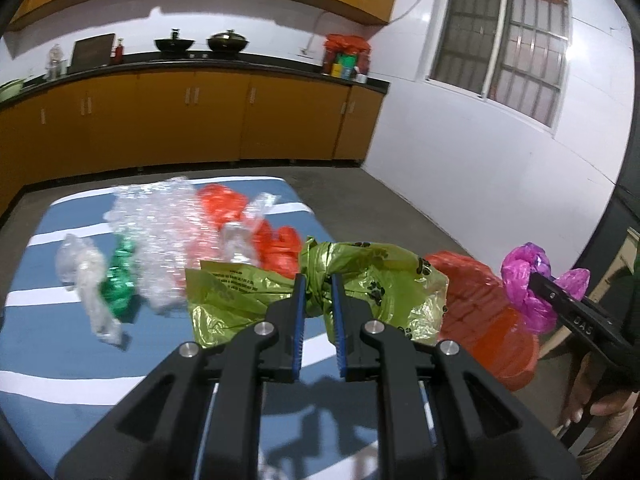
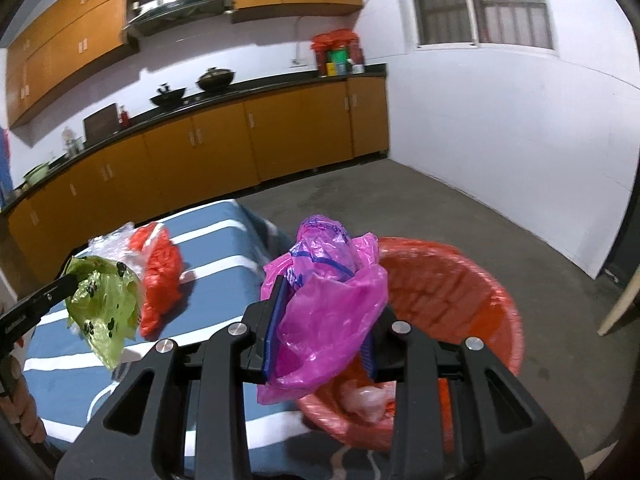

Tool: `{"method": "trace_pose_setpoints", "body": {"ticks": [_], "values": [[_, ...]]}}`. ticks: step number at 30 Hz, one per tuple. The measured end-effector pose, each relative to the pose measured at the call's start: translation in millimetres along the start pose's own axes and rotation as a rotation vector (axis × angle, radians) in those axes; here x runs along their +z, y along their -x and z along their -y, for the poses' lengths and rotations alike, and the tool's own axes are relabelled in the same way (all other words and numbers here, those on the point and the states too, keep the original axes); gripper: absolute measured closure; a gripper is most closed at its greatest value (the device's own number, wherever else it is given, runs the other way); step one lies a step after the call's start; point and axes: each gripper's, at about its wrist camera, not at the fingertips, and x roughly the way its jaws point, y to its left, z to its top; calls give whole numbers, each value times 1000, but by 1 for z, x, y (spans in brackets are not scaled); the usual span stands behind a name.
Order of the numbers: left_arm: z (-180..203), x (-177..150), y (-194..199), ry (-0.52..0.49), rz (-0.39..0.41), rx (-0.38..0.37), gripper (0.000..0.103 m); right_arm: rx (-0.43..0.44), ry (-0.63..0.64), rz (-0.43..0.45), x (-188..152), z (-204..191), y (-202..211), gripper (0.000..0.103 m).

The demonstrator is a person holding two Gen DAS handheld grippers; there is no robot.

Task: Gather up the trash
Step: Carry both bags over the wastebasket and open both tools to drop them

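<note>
A run of orange kitchen cabinets (image 1: 192,120) under a black countertop (image 1: 224,65) fills the far wall, with two woks (image 1: 200,43) standing on it. Nearer lies a blue, white-striped table (image 1: 48,312) strewn with trash: a crumpled sheet of bubble wrap (image 1: 160,232), red plastic bags (image 1: 224,204), a green foil wrapper (image 1: 120,276) and a clear plastic scrap (image 1: 86,280). Just beside the table's right edge stands a red basket (image 2: 492,304) with pale scraps in its bottom. The left gripper (image 1: 318,280) is clamped on the knotted neck of a green paw-print bag (image 1: 372,276), held above the table's near right corner. The right gripper (image 2: 326,300) is closed on a magenta plastic bag (image 2: 332,304), which hangs over the basket's near rim and hides part of its inside.
</note>
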Motion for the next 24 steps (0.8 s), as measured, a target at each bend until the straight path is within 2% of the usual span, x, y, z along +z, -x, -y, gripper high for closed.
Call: {"method": "trace_pose_setpoints", "body": {"ticks": [9, 24], "values": [[49, 0, -25, -37, -27, -93, 89, -55, -75, 4, -1, 38, 6, 70], [123, -1, -81, -82, -90, -242, 89, -89, -182, 13, 9, 87, 2, 70]]}}
